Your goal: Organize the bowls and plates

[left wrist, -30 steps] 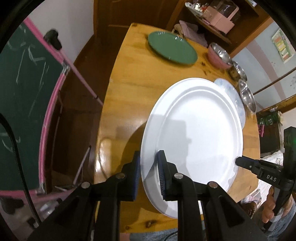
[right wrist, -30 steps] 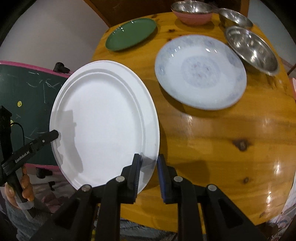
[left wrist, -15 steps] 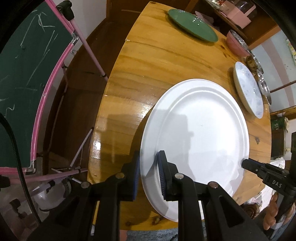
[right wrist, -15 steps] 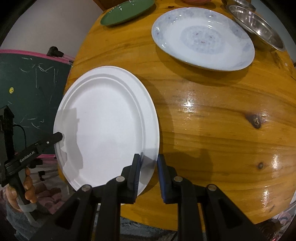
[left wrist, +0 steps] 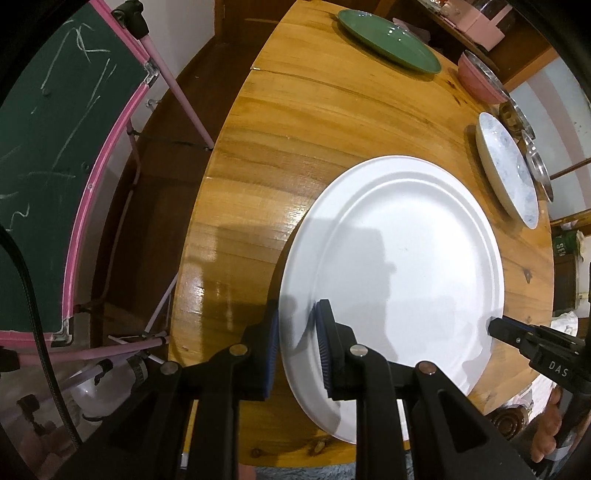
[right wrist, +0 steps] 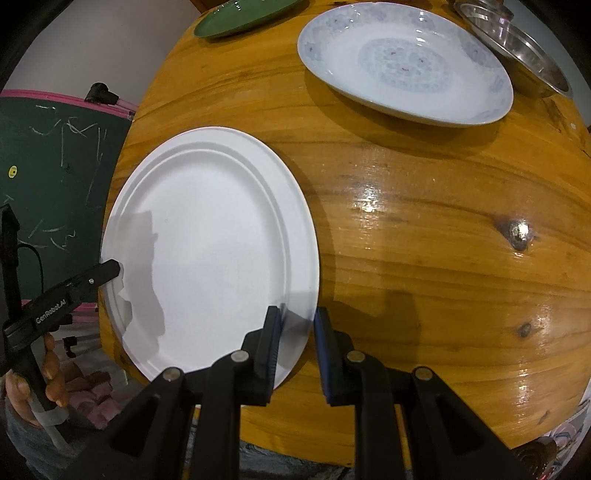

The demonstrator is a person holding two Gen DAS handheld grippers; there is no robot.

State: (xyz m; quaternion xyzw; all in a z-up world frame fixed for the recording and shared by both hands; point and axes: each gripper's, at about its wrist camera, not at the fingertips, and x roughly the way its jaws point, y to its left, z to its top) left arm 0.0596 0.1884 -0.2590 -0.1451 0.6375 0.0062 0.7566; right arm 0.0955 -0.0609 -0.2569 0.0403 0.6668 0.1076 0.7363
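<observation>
Wooden counter (left wrist: 314, 122) now lies much closer under the white plate (left wrist: 399, 266), which has been lowered over the last second. Left tongs (left wrist: 295, 350) and right tongs (right wrist: 297, 347) stay clamped on opposite rims; it may already touch down, near the patterned plate (right wrist: 402, 62).

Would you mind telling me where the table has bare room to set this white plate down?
Bare wood lies between the white plate, green plate and patterned plate, and right of the white plate. The far edge is crowded by the steel bowl.
</observation>
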